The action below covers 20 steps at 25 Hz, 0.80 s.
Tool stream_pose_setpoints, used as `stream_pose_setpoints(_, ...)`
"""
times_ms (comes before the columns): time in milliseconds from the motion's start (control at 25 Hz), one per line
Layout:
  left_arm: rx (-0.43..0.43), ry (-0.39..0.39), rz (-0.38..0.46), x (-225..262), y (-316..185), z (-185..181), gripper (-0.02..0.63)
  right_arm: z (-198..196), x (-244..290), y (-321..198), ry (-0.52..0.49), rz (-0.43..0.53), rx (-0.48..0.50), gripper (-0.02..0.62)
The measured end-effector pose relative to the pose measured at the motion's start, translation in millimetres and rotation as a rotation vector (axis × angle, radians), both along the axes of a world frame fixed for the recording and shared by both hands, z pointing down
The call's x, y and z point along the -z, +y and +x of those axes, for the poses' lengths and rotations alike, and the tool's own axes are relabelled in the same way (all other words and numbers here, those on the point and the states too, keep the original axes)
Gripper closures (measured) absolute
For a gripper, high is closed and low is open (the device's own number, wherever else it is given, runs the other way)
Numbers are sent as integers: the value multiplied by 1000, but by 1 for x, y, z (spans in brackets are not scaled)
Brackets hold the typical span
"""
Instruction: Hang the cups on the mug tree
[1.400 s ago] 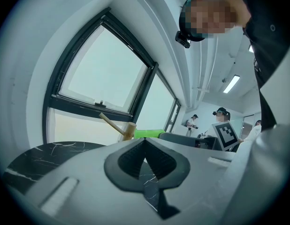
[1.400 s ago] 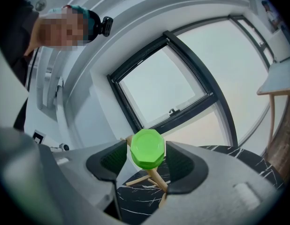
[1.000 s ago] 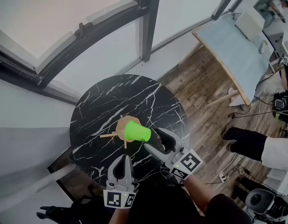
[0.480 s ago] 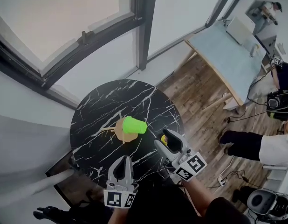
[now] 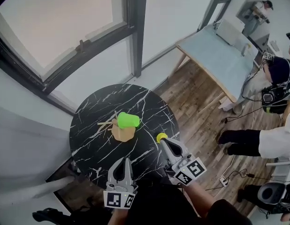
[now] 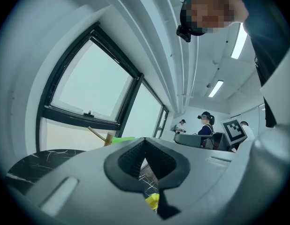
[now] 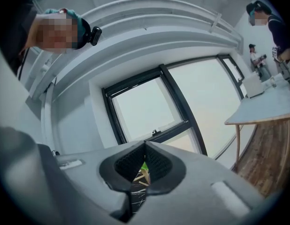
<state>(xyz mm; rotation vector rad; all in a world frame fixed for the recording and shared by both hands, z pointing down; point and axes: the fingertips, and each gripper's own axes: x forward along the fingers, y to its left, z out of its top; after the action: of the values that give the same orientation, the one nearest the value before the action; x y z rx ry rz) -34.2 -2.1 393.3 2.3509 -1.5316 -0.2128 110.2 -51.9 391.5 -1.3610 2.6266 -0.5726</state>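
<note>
On the round black marble table (image 5: 95, 121) stands a wooden mug tree (image 5: 120, 132) with a green cup (image 5: 128, 120) hung on it. A yellow cup (image 5: 161, 136) sits on the table right of the tree, just past the tips of my right gripper (image 5: 162, 143). That gripper's jaws have just been closing and now meet with nothing between them; the right gripper view shows only the green cup (image 7: 143, 167) through their gap. My left gripper (image 5: 122, 160) is shut and empty near the table's front edge. Through its jaws the yellow cup (image 6: 153, 200) shows.
A large window (image 5: 56, 27) runs behind the table. A light-topped table (image 5: 215, 55) stands at the back right on the wooden floor (image 5: 196, 97). A person (image 5: 271, 144) and cables are at the right. The marble table's edge lies close under both grippers.
The right gripper's jaws went from wide open to shut, and it drew back from the tree toward me. The yellow cup came into view at its tips. The left gripper stayed shut.
</note>
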Motion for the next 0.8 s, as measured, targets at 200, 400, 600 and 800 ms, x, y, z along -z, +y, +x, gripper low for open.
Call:
stream_pose_setpoints(200,-29,-1,26,11,24,5,606,-7,5,31,14,5,8,592)
stream_pose_setpoints(400,-60,-3,48,18,49,4,606,-18,12,68,51,31,10,592)
stream_pose_setpoints(600,-106,0,55,19,70,4,606,-22,7,104,84,25,-28,592)
stream_pose_setpoints(800,-134,-4,66,19,87,5,606,-18,2,131,101,9,-70,592)
